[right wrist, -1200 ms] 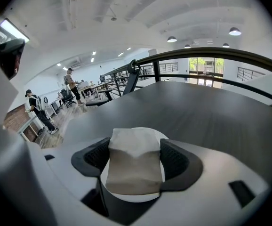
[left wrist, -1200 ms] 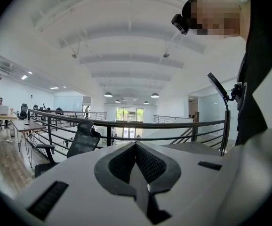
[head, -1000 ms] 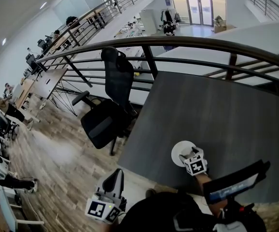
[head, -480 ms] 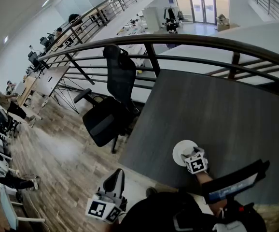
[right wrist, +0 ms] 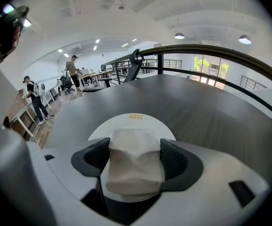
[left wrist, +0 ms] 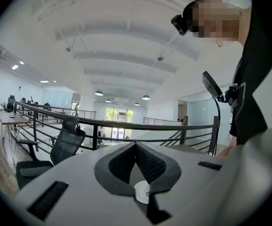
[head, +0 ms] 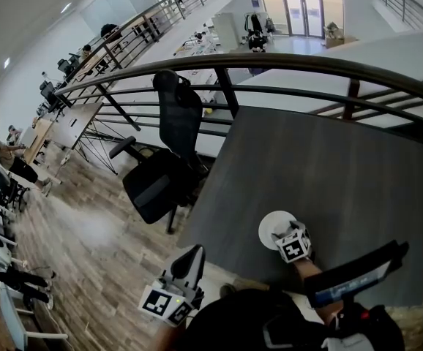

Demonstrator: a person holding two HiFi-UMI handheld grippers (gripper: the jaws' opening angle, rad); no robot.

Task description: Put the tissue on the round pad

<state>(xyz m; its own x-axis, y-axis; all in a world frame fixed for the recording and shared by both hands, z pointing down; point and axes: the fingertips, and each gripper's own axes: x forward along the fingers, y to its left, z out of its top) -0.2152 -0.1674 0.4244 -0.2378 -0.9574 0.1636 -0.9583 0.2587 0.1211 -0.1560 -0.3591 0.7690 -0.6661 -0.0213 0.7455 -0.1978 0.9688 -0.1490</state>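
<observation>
While the right gripper (right wrist: 135,143) pinches the tissue (right wrist: 133,169) between wide-set jaws, low over the pad (right wrist: 137,118), the placing step looks nearly done. Whether the tissue touches the pad cannot be told. Next move likely calls for settling it down, spreading the jaws and backing off straight. Right forearm reaches over the near edge of the table (head: 328,167). Left gripper (head: 193,258) hangs off-table, jaws pressed together, empty.

Off-white tissue (right wrist: 133,166); white round pad (right wrist: 137,122) with a small yellow mark; dark grey, faintly grained tabletop (right wrist: 197,107); right tongs (right wrist: 134,149) pale grey, their pads (right wrist: 177,161) black and ribbed.
</observation>
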